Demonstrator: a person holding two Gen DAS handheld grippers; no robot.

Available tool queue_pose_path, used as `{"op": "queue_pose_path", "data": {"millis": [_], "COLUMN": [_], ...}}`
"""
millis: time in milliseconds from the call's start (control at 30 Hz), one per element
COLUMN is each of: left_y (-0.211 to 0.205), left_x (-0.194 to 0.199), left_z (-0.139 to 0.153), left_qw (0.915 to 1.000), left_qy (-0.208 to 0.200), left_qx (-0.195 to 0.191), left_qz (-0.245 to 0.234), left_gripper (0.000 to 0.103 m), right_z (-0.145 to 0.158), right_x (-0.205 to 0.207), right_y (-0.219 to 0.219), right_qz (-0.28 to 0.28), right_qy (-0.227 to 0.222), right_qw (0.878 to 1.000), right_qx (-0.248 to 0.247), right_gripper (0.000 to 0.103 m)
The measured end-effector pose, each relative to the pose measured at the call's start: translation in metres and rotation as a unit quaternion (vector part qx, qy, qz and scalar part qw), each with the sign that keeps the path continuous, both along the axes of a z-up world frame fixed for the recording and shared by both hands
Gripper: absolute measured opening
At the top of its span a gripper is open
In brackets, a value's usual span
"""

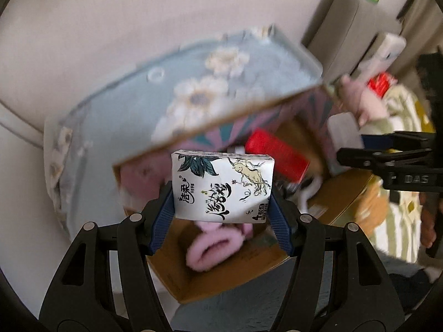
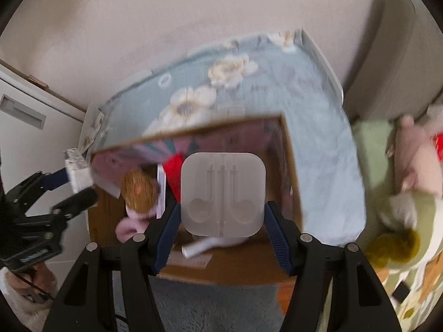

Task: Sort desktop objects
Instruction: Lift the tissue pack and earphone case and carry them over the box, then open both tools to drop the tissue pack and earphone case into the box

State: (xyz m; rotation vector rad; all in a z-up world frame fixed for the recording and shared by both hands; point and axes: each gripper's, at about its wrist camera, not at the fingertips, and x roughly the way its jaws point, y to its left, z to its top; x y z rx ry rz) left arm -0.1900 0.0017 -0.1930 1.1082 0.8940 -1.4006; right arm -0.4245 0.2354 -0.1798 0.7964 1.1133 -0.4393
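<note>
While both tools hang over the cardboard box, each pinches something.
Left tool grips a tissue pack; right tool grips an earphone case.

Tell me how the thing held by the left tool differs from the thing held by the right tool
The tissue pack is white with printed black lettering and drawings; the earphone case is plain translucent white. The tissue pack is a soft wrapped rectangle; the earphone case is a hard rounded square with moulded earbud shapes. Both are clamped between blue pads above the open cardboard box.
</note>
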Motion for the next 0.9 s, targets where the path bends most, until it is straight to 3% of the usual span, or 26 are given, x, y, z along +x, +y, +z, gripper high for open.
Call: {"op": "queue_pose_path", "data": {"millis": [300,667,733,800,900], "left_y": [0.015,0.014,0.014,0.014,0.016], "left_x": [0.013,0.001,-0.002,-0.005,-0.013], "left_z": [-0.033,-0.033,-0.034,-0.033,-0.022], "left_qw": [0.9992,0.9992,0.9993,0.9994,0.9990], "left_qy": [-0.022,-0.033,-0.032,-0.032,-0.041], "left_qx": [0.027,0.019,0.020,0.015,-0.016], "left_qz": [0.021,0.011,0.007,0.003,-0.008], "left_gripper": [0.060,0.060,0.065,0.091,0.098], "right_z": [-0.035,-0.038,-0.040,-0.043,-0.043], "right_x": [-0.012,-0.009,-0.008,-0.006,-0.003], "right_y": [0.018,0.018,0.018,0.020,0.023], "right_qz": [-0.025,-0.026,-0.020,-0.009,-0.004], "right_qy": [0.014,0.015,0.014,0.011,0.016], "right_qw": [1.000,1.000,1.000,1.000,1.000], "right_qx": [0.003,0.005,0.007,0.019,0.019], "right_gripper": [0.057,0.057,0.058,0.058,0.065]}}
